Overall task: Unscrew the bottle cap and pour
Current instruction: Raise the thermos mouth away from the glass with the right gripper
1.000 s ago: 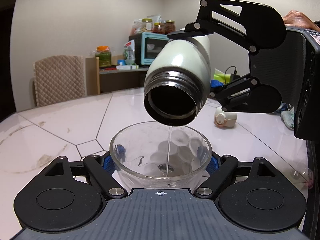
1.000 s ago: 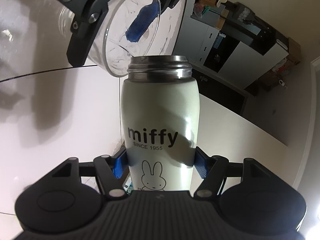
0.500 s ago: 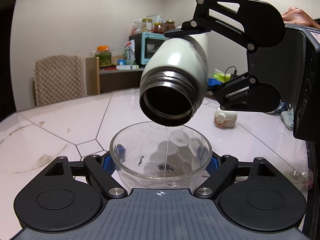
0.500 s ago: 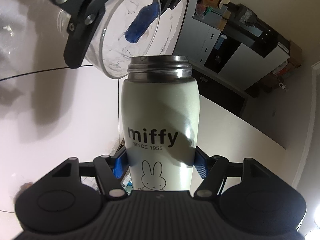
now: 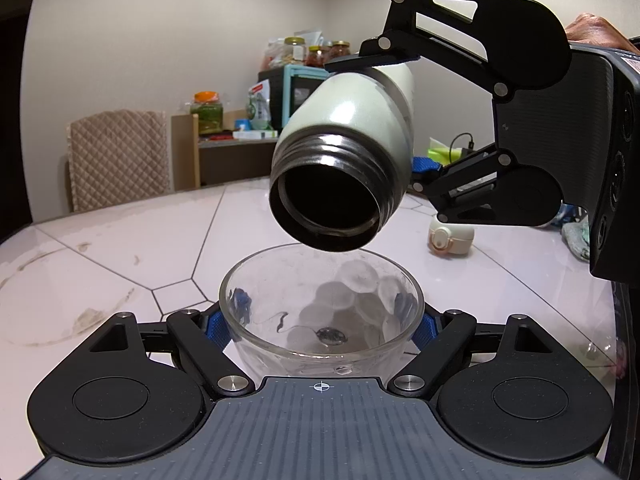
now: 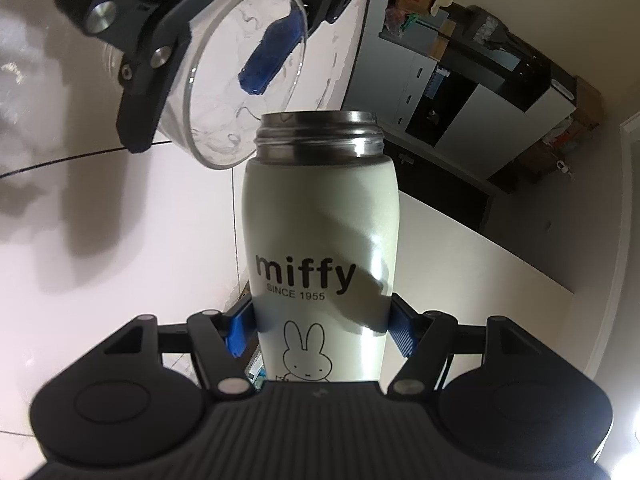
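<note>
A white bottle (image 5: 360,120), uncapped and tipped mouth-down, hangs at centre frame over a glass bowl (image 5: 320,304) in the left wrist view, which alone shows the dark open mouth, a little liquid pooled in the bowl's bottom, and the bottle's cap (image 5: 450,236) lying on the white tabletop (image 5: 120,256) at right of centre. The right wrist view alone shows the bottle's (image 6: 320,240) printed side ("miffy", a rabbit drawing) and the bowl (image 6: 224,80) seen at upper left, behind the steel neck. The thin stream that fell into the bowl a second ago has stopped; the bottle's mouth has shifted a little toward the left of the frame. The right gripper (image 6: 320,332) is clamped on the bottle's lower body, blue pads pressed to both sides, reaching in from the right with a hand (image 5: 596,28) on top of it. The left gripper (image 5: 320,320) is closed on the bowl, one pad against each side of its wall.
</note>
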`<act>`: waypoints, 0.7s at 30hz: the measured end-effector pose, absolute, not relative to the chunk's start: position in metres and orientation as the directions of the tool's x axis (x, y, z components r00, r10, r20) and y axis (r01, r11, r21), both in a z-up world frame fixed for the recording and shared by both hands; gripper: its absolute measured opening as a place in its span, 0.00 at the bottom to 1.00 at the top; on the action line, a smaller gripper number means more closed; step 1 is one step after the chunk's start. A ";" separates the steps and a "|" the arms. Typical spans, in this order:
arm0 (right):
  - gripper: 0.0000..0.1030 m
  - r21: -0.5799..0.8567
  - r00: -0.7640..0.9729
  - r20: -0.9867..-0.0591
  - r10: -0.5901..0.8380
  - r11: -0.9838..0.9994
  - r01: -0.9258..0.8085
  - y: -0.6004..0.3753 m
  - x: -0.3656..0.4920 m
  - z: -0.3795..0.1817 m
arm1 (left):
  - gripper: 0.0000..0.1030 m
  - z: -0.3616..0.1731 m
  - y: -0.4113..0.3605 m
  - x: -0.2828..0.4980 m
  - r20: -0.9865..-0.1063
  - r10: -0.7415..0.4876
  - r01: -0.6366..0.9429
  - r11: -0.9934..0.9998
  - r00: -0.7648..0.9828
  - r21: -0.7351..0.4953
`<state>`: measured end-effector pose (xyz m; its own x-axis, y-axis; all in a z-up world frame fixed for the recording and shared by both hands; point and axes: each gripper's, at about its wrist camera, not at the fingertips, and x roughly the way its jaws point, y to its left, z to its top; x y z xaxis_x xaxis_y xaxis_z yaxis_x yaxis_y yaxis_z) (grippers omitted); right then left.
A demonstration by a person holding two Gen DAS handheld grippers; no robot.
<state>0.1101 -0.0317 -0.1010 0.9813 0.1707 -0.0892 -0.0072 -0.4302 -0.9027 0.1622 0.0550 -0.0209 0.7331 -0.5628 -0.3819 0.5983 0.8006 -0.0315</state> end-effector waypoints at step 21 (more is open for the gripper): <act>0.67 -0.948 0.978 -0.119 0.171 -0.312 -0.060 -0.037 0.102 -0.096 | 0.85 -0.024 0.058 0.168 -0.379 -0.563 0.598 0.801 0.734 -0.030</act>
<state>0.1019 -0.0370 -0.0955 0.9781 0.1709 -0.1185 -0.0604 -0.3121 -0.9481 0.1678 0.0581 -0.0236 0.7345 -0.5628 -0.3792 0.5980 0.8009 -0.0304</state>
